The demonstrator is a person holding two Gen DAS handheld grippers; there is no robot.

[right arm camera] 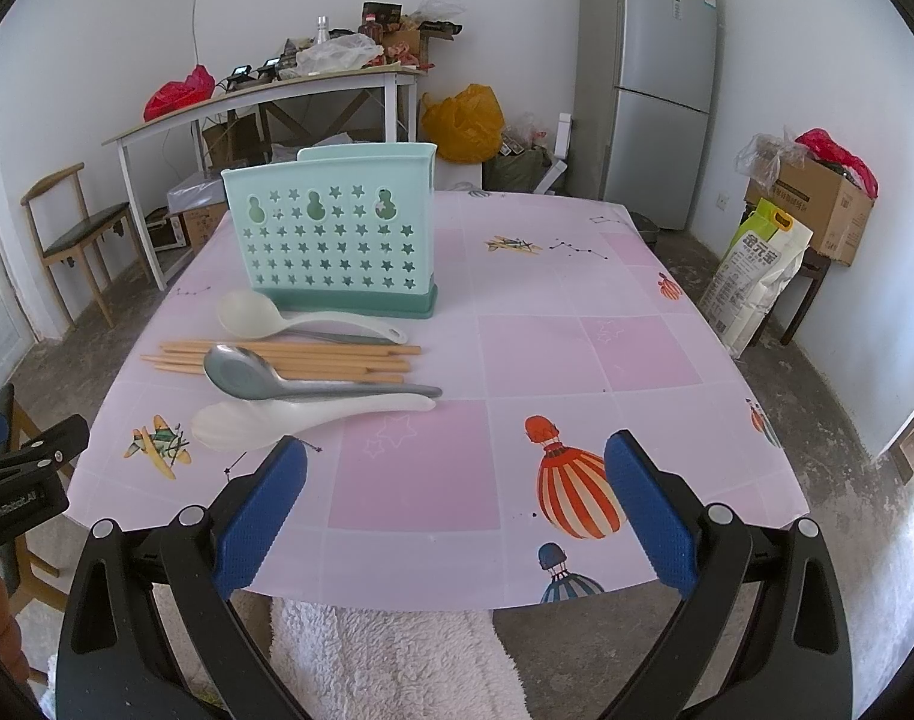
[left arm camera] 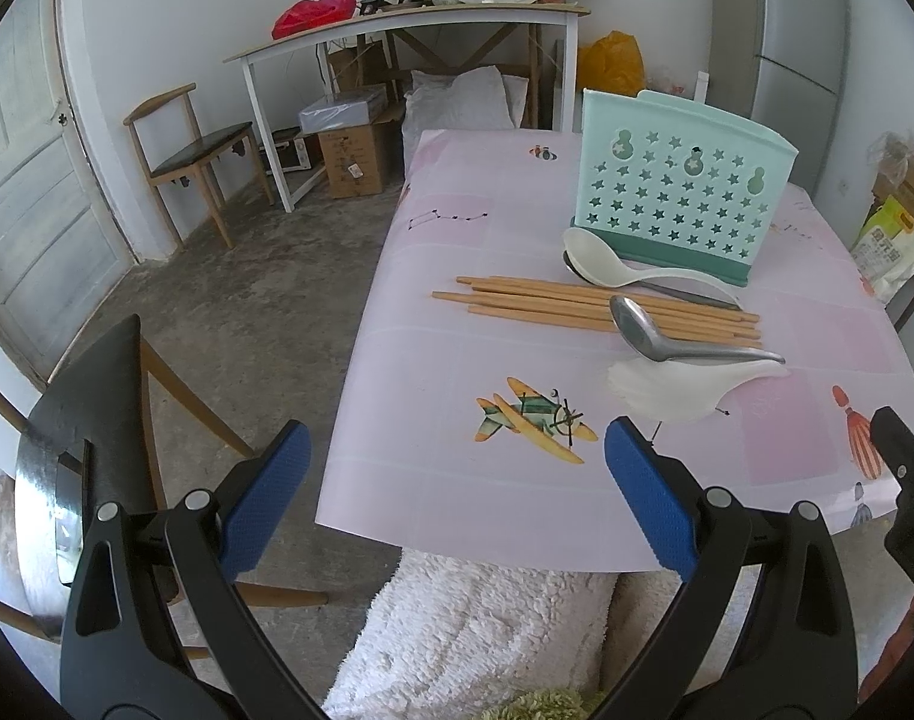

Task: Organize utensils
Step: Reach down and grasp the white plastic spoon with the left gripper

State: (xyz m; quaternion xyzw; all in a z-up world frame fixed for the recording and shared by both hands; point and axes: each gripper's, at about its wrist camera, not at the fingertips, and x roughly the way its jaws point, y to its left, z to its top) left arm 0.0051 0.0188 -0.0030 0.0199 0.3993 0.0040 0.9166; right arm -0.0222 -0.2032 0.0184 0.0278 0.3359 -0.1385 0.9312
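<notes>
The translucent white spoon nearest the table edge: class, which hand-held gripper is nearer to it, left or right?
Left. The left hand-held gripper has its right finger just short of the white spoon. The right hand-held gripper has it beyond its left finger, slightly farther.

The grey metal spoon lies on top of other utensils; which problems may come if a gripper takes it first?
1. The grey metal spoon rests across the wooden chopsticks and on the white scalloped plastic spoon; lifting it may scatter them.
2. The chopsticks lie near the table edge, so some might roll off.
3. The tall mint-green plastic utensil holder looks light; a bump could tip it.
</notes>
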